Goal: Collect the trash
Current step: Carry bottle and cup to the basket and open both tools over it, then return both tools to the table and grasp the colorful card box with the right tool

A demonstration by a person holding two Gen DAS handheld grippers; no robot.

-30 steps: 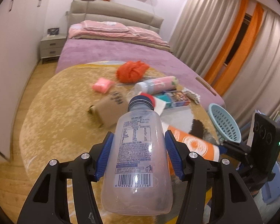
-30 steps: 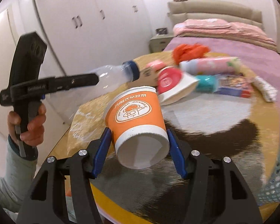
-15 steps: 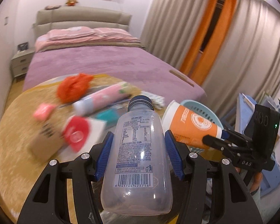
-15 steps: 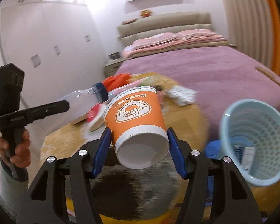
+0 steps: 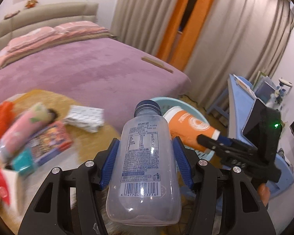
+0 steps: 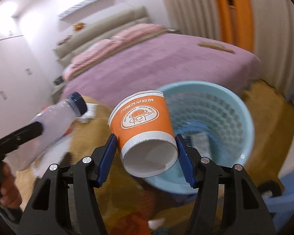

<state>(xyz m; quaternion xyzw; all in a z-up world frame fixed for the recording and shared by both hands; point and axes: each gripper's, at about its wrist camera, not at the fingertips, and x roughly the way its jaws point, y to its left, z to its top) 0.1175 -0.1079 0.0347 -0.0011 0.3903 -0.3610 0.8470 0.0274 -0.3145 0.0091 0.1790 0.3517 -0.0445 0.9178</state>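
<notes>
Left wrist view:
Left gripper [image 5: 145, 162]: clamped on clear plastic bottle [image 5: 144, 168], blue cap forward.
Beyond it: orange paper cup [image 5: 190, 130] over pale blue basket [image 5: 201, 117].
Table [image 5: 92, 137]: blurred litter at left.

Right wrist view:
Right gripper [image 6: 146, 156]: clamped on orange paper cup [image 6: 144, 129], base toward camera.
Pale blue basket [image 6: 243, 117]: just right, behind cup.

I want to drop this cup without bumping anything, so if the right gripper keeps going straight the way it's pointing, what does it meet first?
Most likely the light blue basket. The right gripper, shut on the orange paper cup, points toward the basket's near rim and open mouth. Nothing shows in between, though depth is hard to judge.
</notes>
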